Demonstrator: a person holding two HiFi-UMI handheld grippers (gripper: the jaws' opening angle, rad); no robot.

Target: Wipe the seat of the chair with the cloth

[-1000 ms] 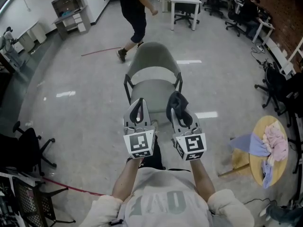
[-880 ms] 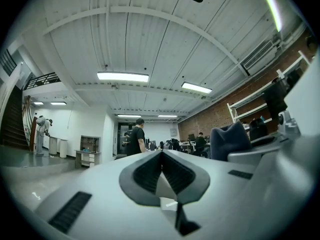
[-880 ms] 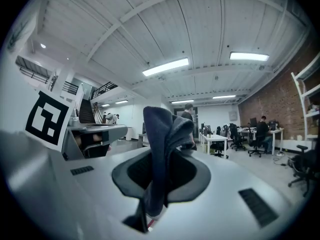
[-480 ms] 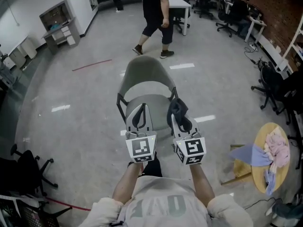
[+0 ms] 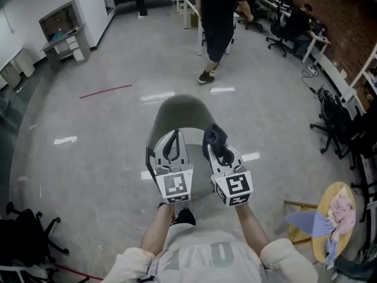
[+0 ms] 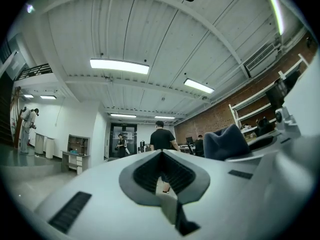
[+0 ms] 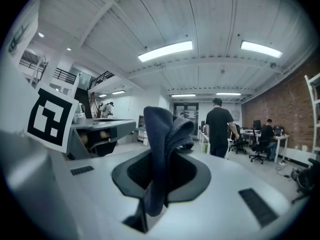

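A grey-green chair (image 5: 179, 112) stands on the floor straight ahead, its back on the far side. Most of its seat (image 5: 197, 139) is hidden behind my grippers. My left gripper (image 5: 172, 137) hangs over the seat's left half, shut with nothing in it (image 6: 162, 156). My right gripper (image 5: 217, 141) is over the right half, shut on a dark blue cloth (image 5: 215, 135). The cloth (image 7: 162, 144) sticks up in folds from between the jaws. In the left gripper view the cloth (image 6: 225, 142) shows at the right. Both grippers point level, toward the room.
A person in black (image 5: 215, 22) walks past beyond the chair. Desks and office chairs (image 5: 294, 22) line the back right. A round wooden stool with cloths (image 5: 336, 217) stands at the lower right. A black office chair (image 5: 23, 240) is at the lower left and a cabinet (image 5: 59, 28) at the upper left.
Both grippers have moved closer to the chair and now hang over its seat. The walking person has crossed from left to right behind it. The grip on the cloth is unchanged.
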